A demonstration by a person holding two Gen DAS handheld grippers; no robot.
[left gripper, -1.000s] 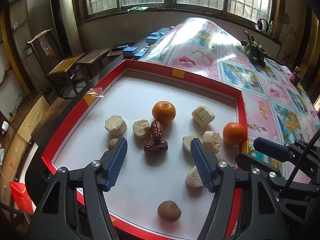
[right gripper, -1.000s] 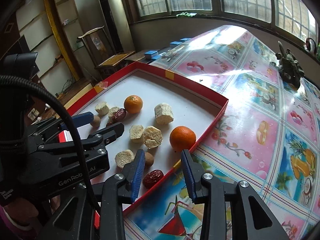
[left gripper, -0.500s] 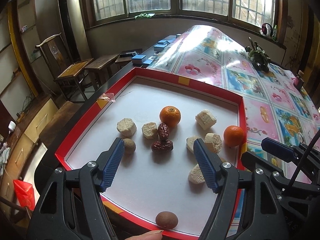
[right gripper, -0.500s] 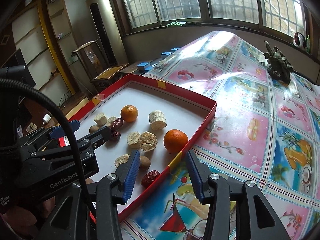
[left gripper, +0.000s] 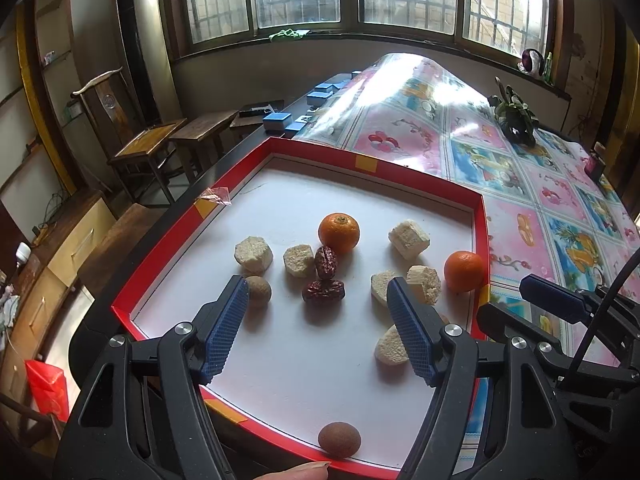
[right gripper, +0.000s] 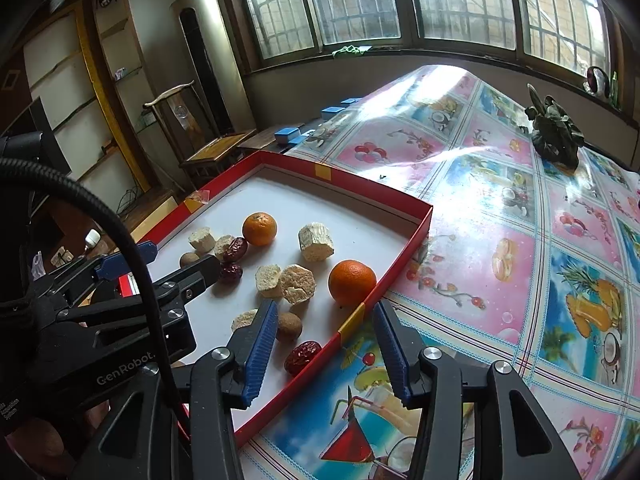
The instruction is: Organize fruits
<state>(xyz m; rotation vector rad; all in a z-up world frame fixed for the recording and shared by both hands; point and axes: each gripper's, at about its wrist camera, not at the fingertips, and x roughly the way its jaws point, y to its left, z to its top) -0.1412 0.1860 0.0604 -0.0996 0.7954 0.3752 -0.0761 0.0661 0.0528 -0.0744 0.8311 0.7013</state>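
The bench (right gripper: 500, 216) carries the red tray (left gripper: 420, 178) with the fruit scattered on its white floor. Both my claws hang spread and empty: the left claw (left gripper: 316, 326) over the tray's near middle, the right claw (right gripper: 324, 354) astride its right wall. I'd start with the far orange (left gripper: 339, 232), coming straight down so its round sides sit square between the pads. The two dates (left gripper: 325, 276) appear to touch, so I'd part them first. The brown fruit (left gripper: 339, 440) lies at the near rim.
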